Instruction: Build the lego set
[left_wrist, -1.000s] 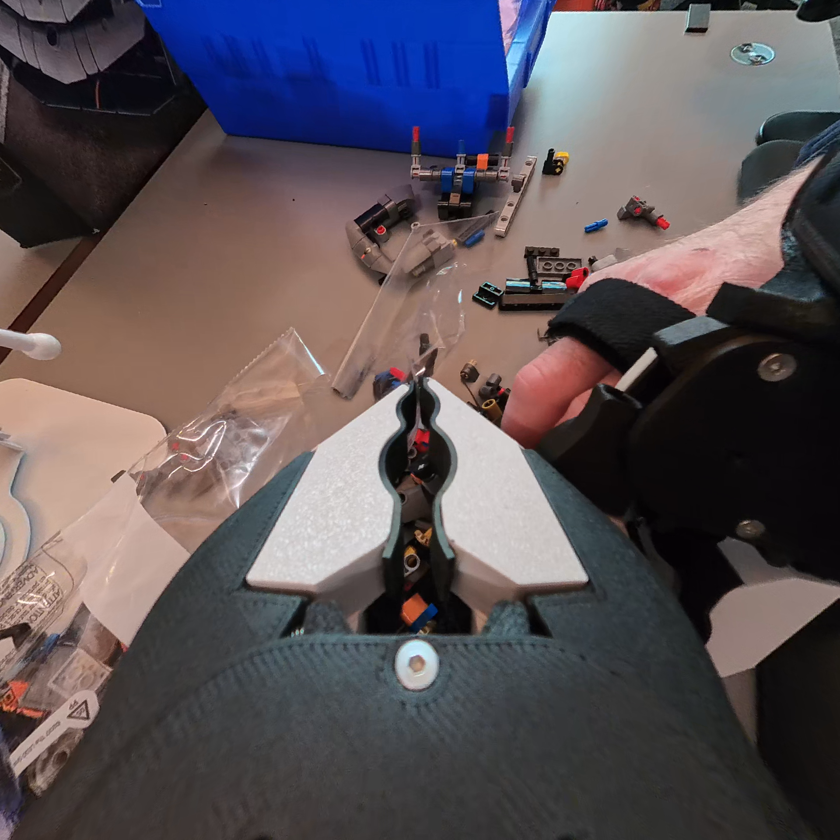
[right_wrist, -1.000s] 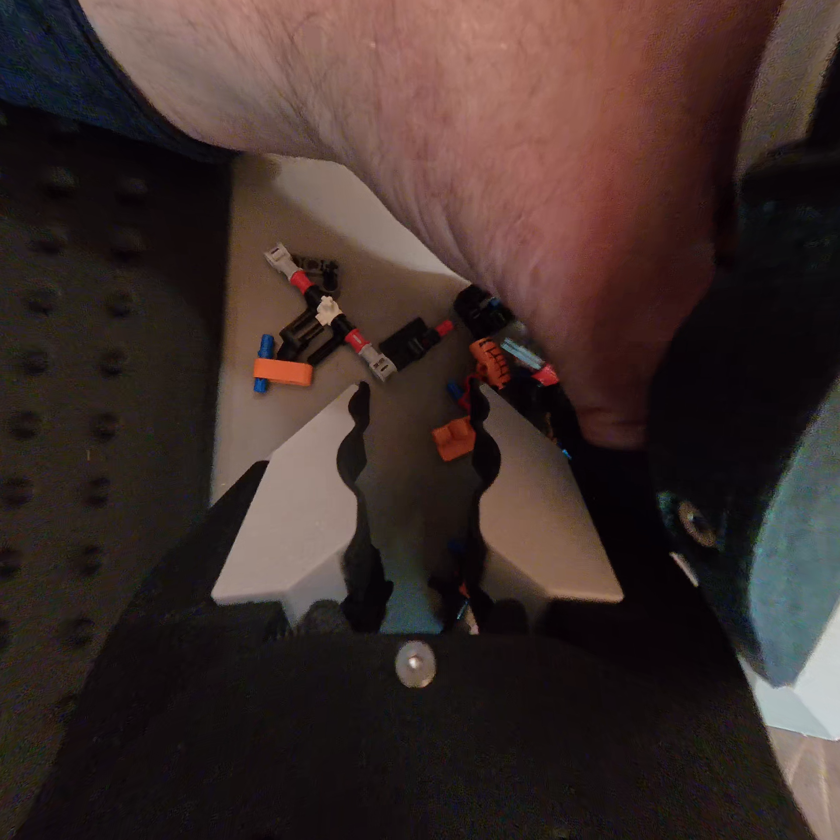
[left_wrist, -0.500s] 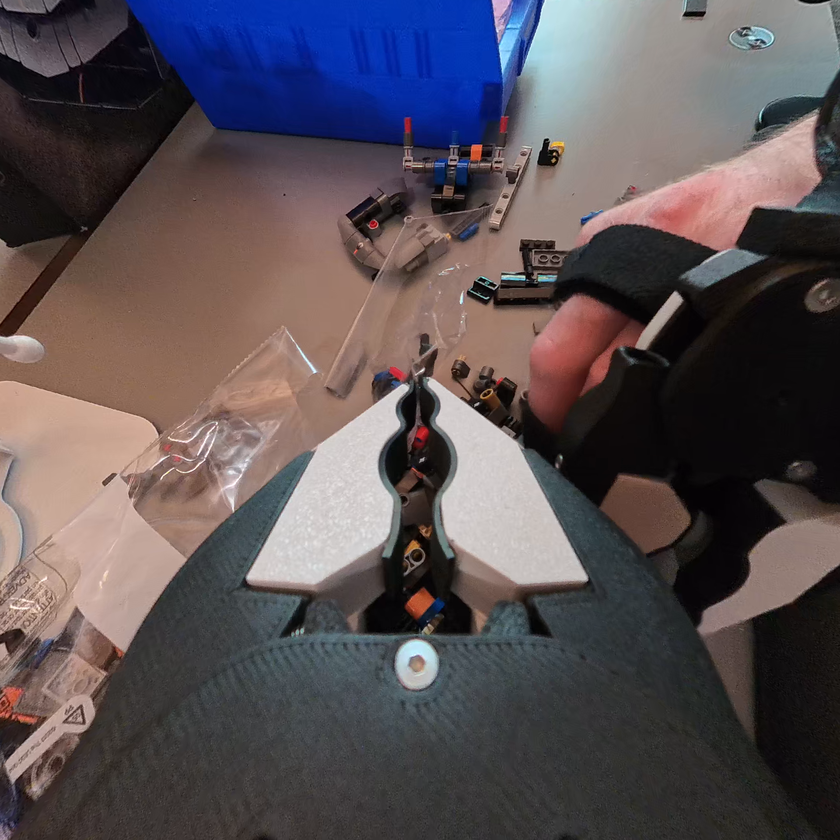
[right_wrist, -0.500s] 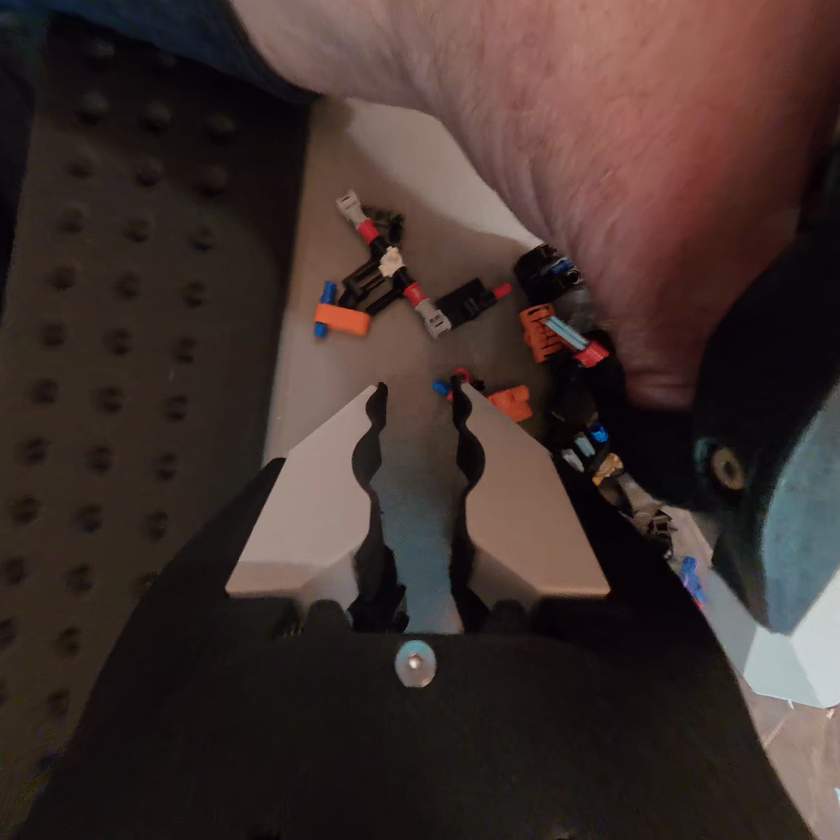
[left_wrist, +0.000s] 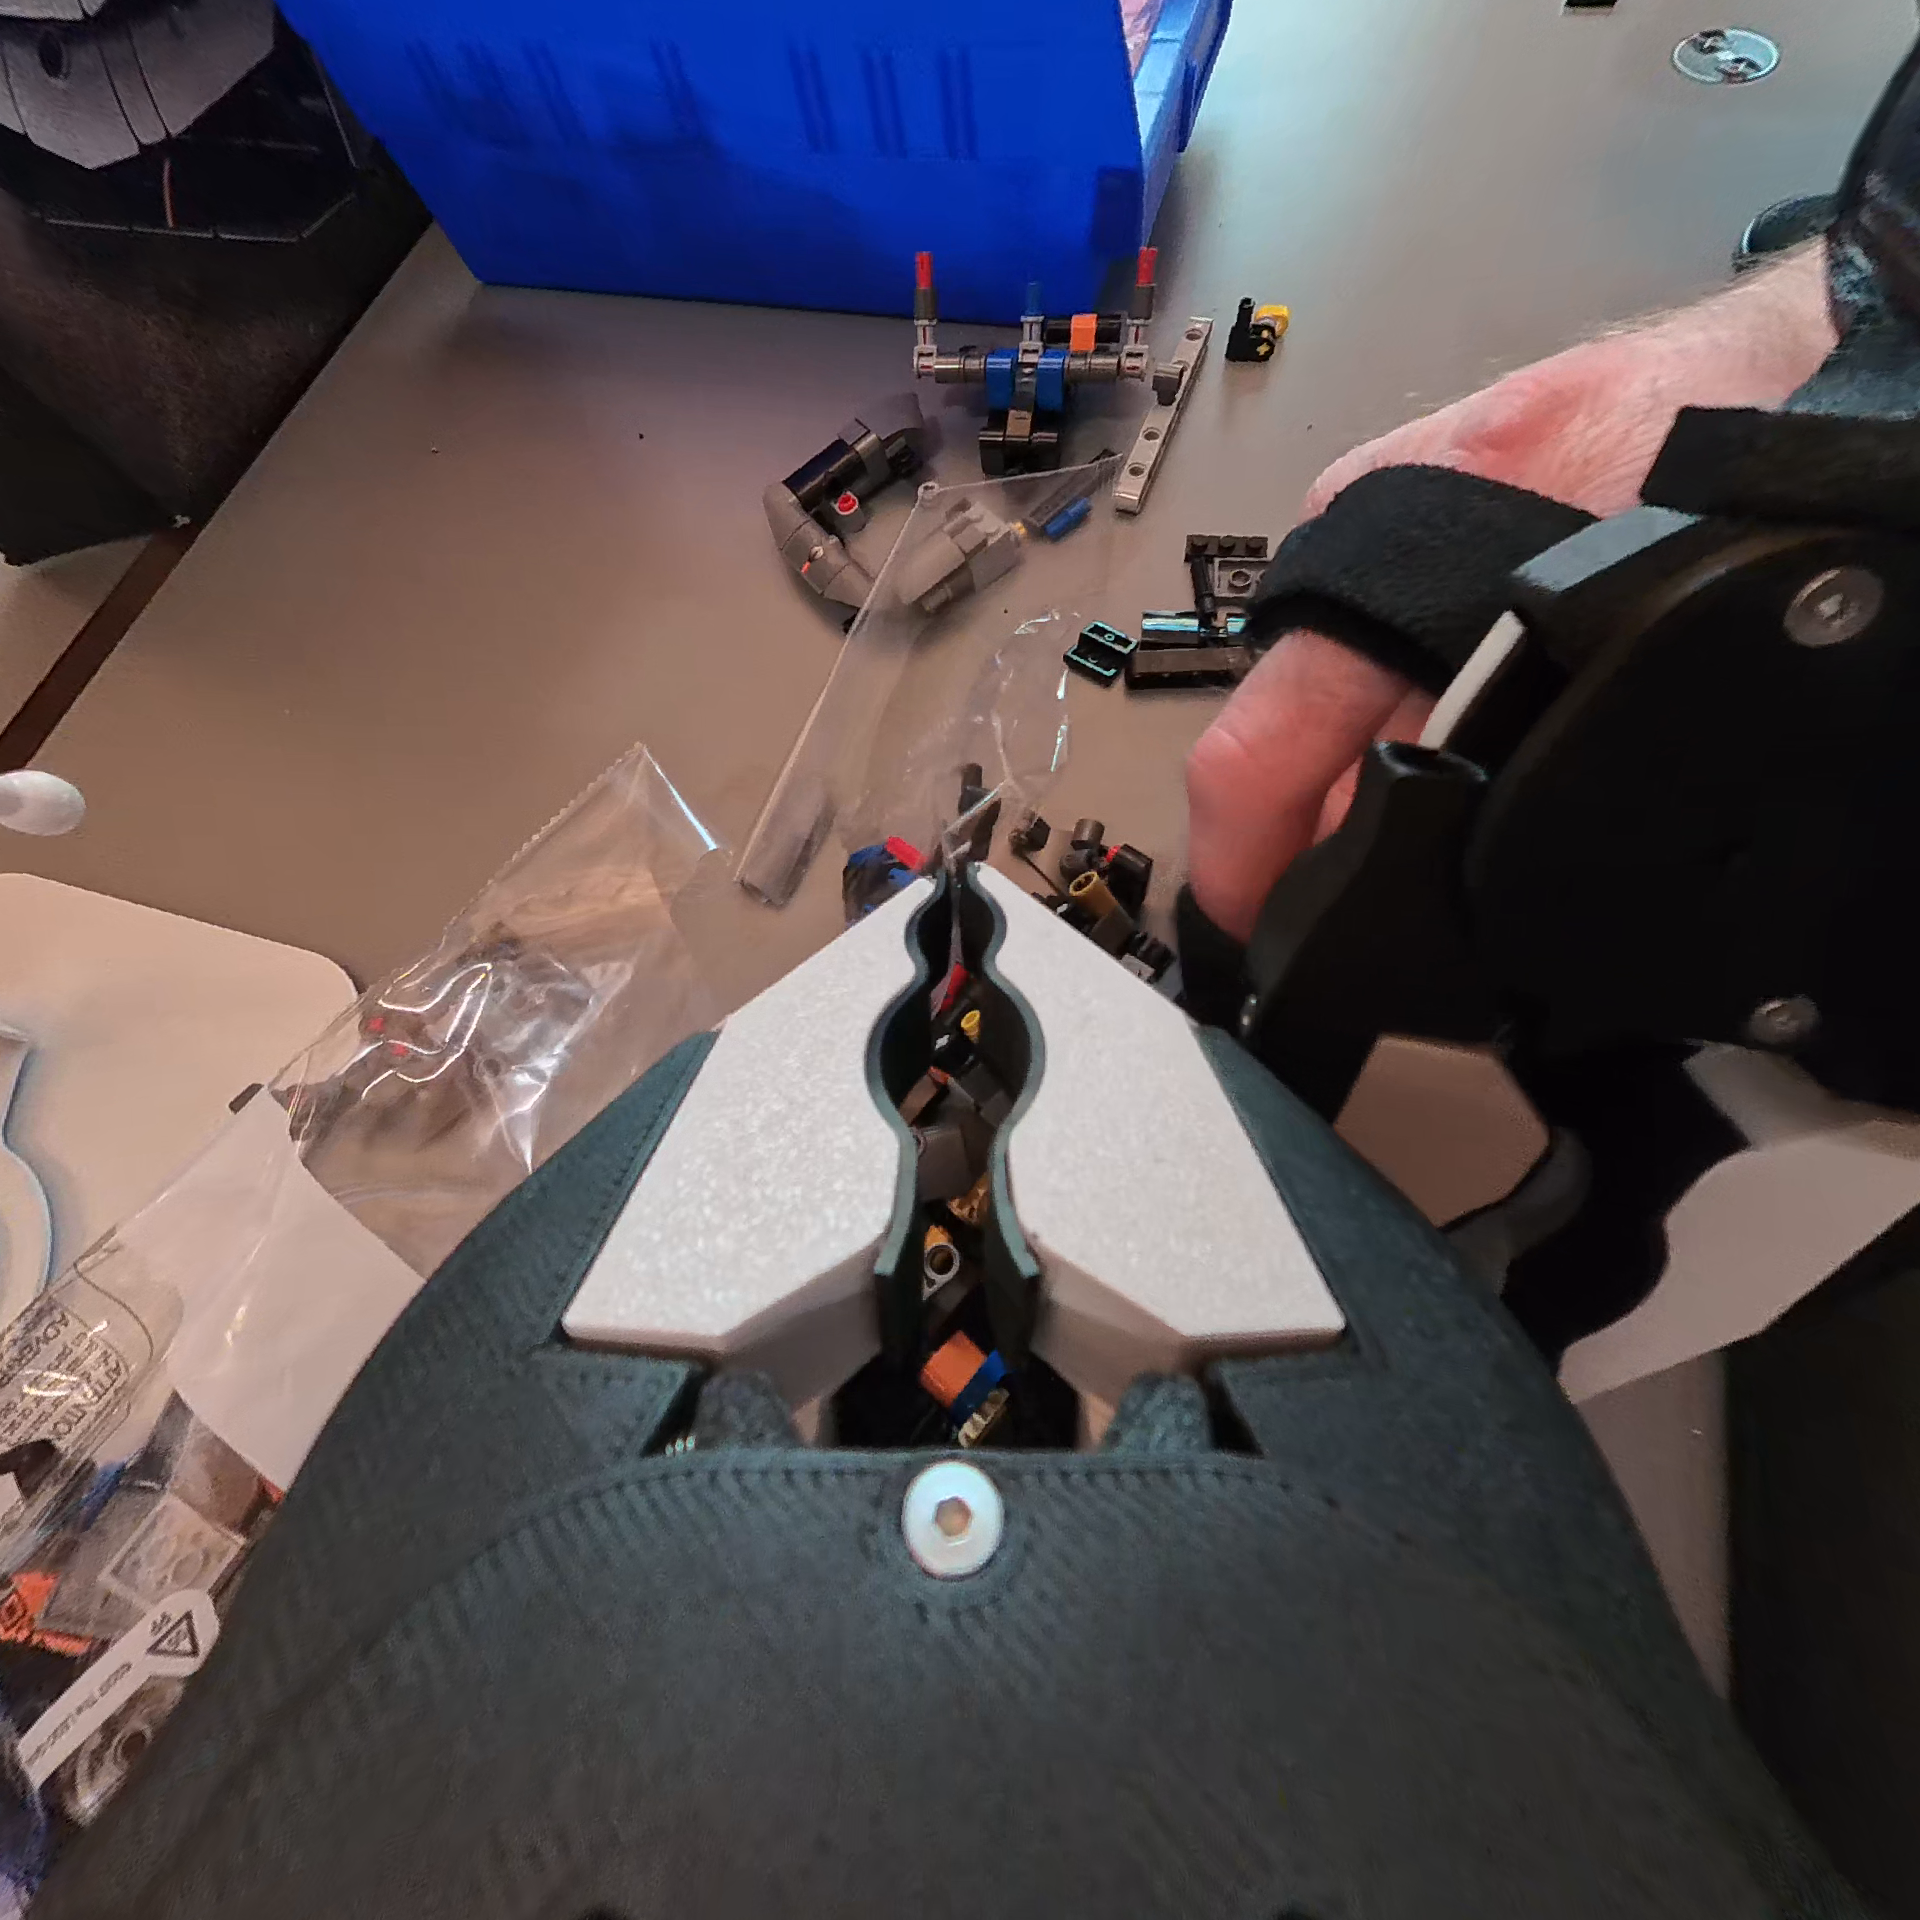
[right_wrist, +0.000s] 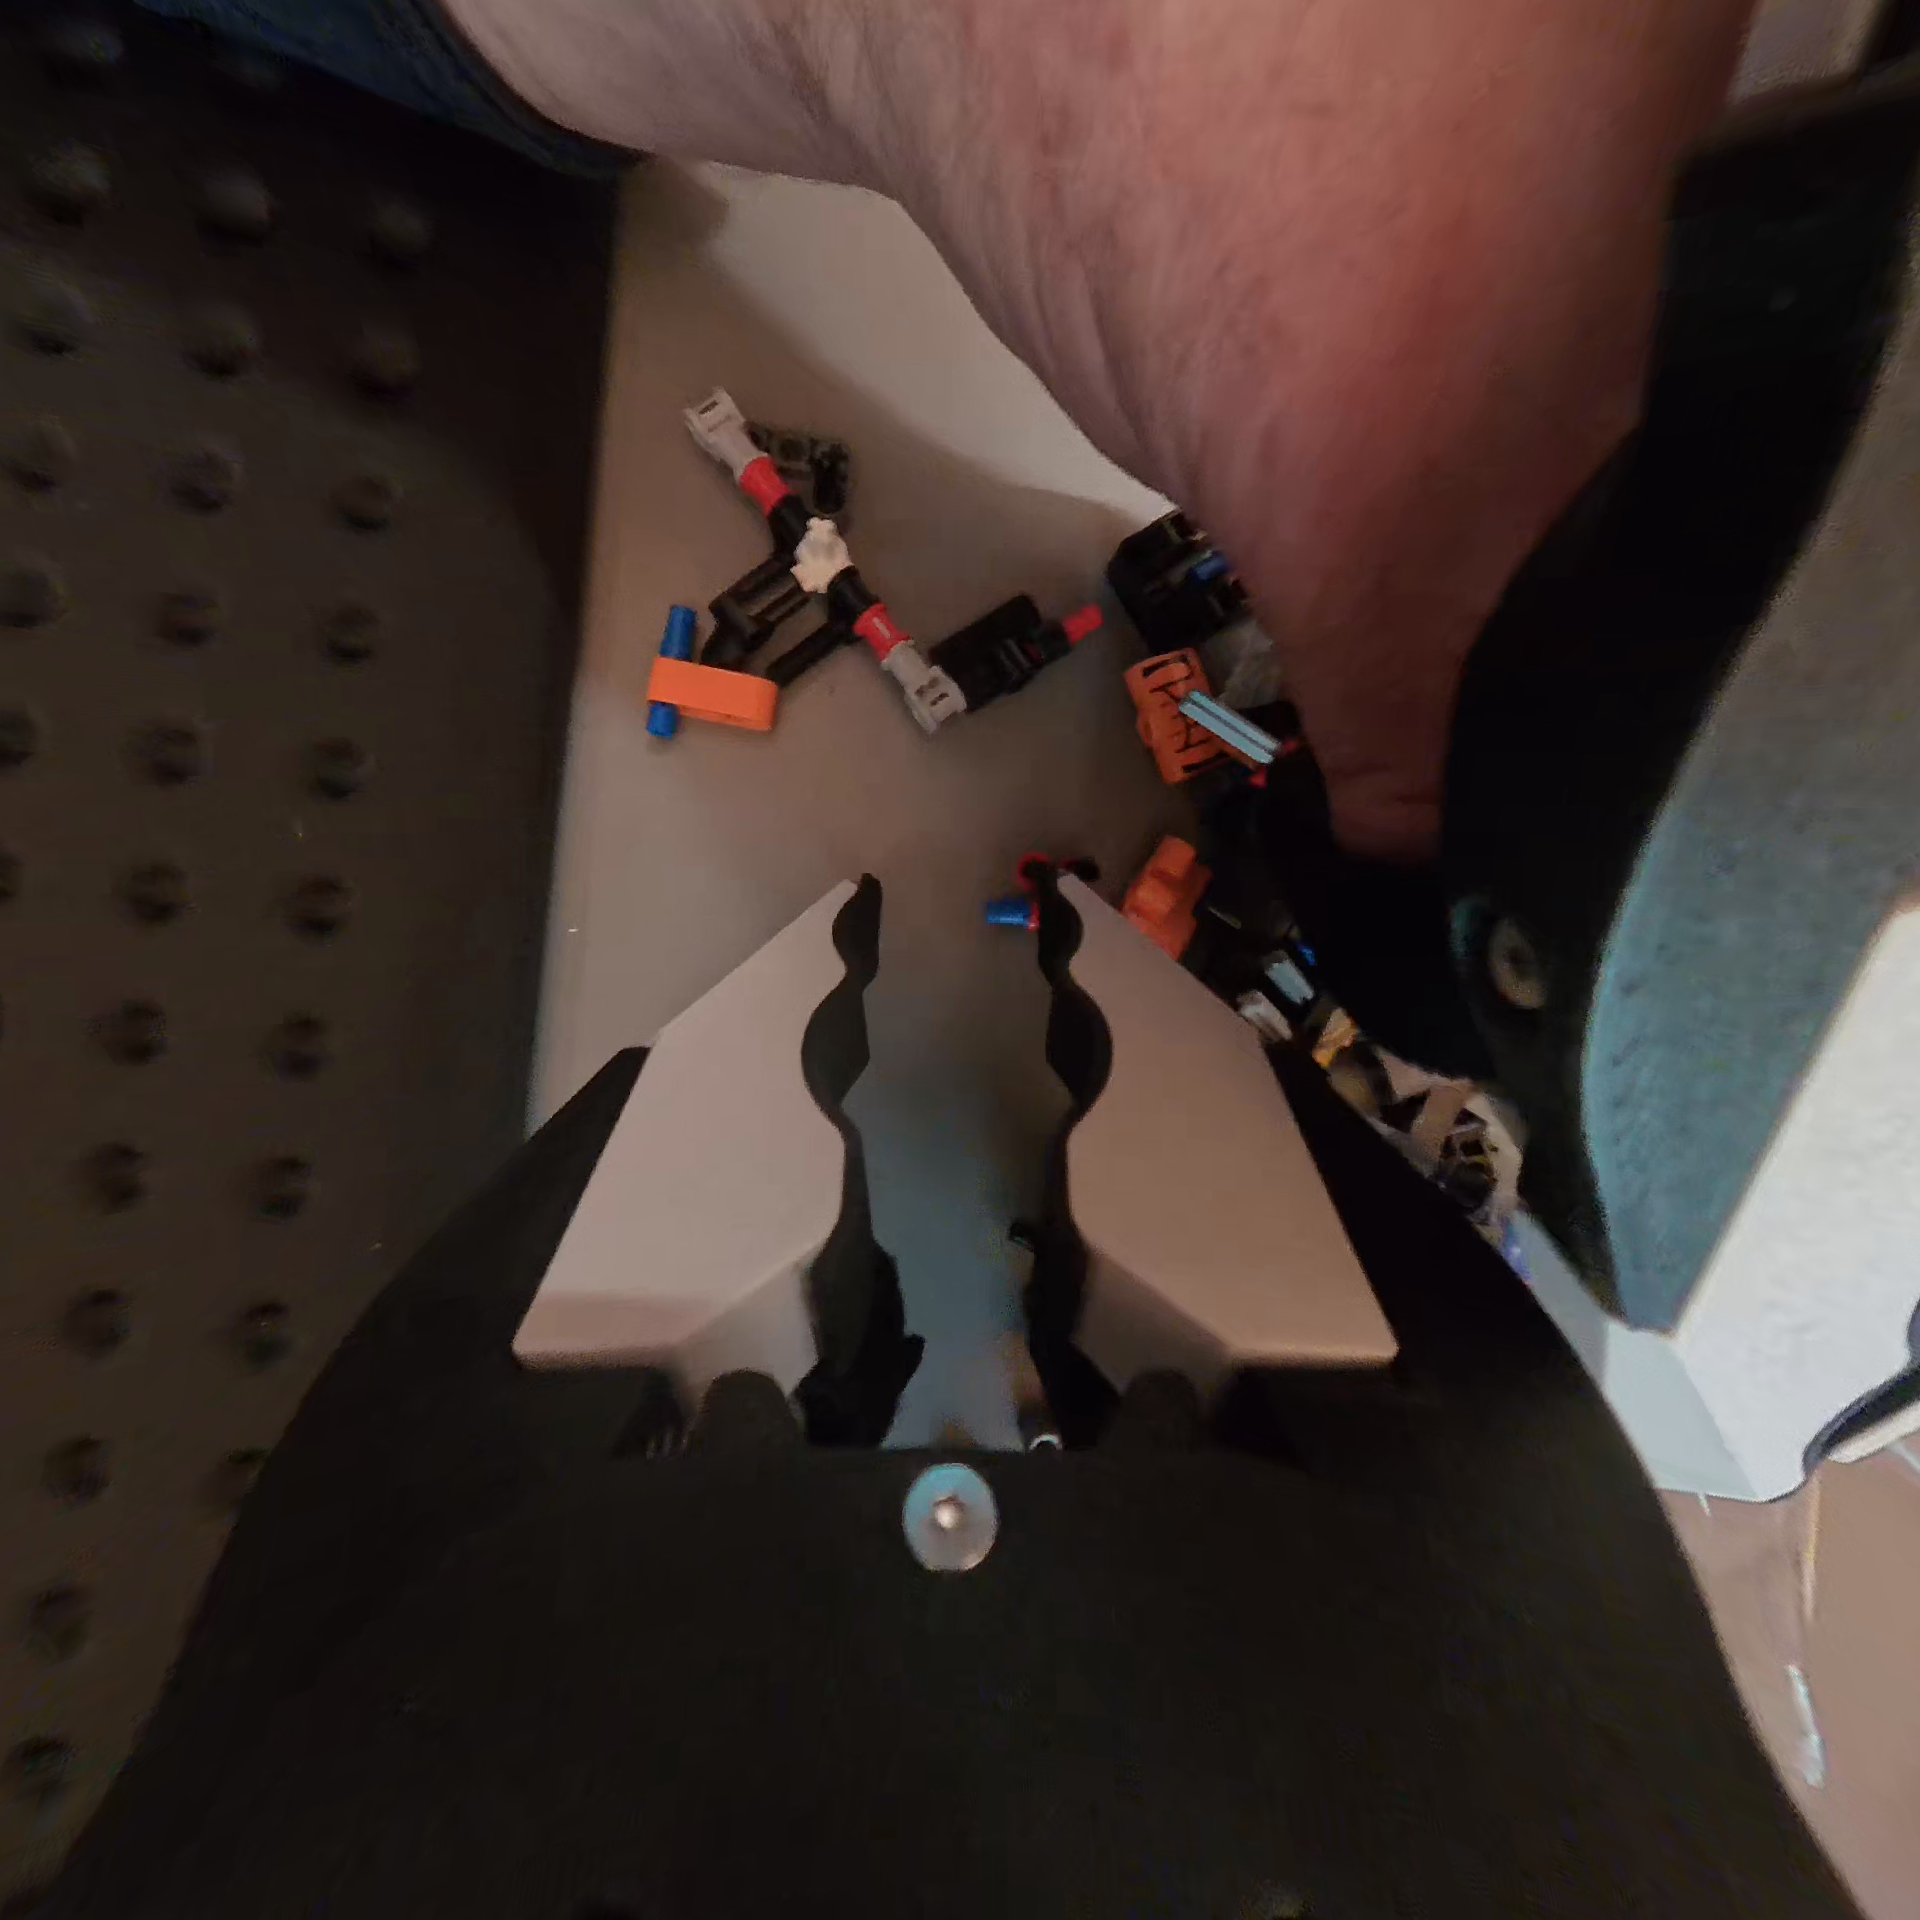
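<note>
My left gripper (left_wrist: 958, 878) is shut on the edge of a clear plastic bag (left_wrist: 997, 707) just above the grey table (left_wrist: 468, 582). Loose small lego pieces (left_wrist: 1091, 894) lie under and beside its tips. My right gripper (right_wrist: 961, 894) is open and empty over the table's near edge, and it also shows in the left wrist view (left_wrist: 1558, 935) at the right, in a person's hand. A small blue and red pin (right_wrist: 1010, 911) lies by its right fingertip. Ahead lie a black, red and grey axle assembly (right_wrist: 821, 571) and an orange beam (right_wrist: 712, 694).
A blue bin (left_wrist: 748, 135) stands at the back, with a part-built assembly (left_wrist: 1034, 358) and curved grey parts (left_wrist: 842, 509) before it. More bags of pieces (left_wrist: 447, 1008) lie at the left. A dark studded seat (right_wrist: 260, 727) lies past the table's edge. My right fingertips sit around 12 cm from my left ones.
My right gripper's jaws have narrowed from a second ago, and it has shifted so the axle assembly sits farther ahead. My left gripper has stayed shut on the bag, almost still.
</note>
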